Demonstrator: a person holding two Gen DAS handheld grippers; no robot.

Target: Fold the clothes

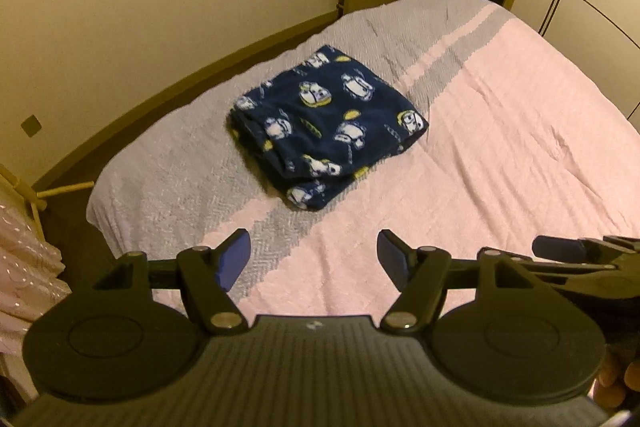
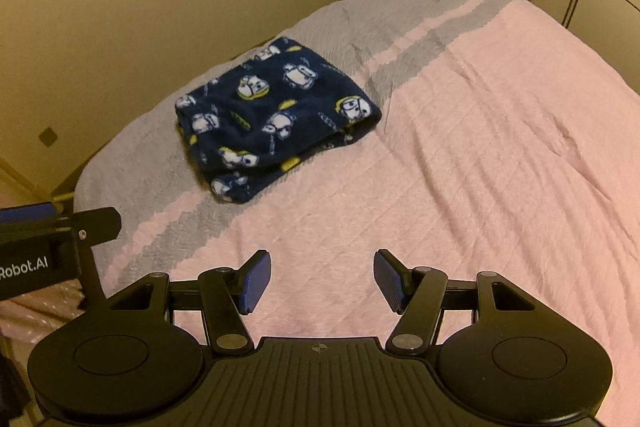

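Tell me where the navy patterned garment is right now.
The folded navy garment lies on the bed, across the grey-and-pink stripe border near its left edge by the wall, well ahead of both open grippers; left of centre in the right wrist view.

A bed (image 1: 500, 147) carried a pink cover with a grey band and 2 grey stripes along its left side. 1 folded navy garment (image 1: 326, 125) with white and yellow figures lay on it, partly over the stripes.
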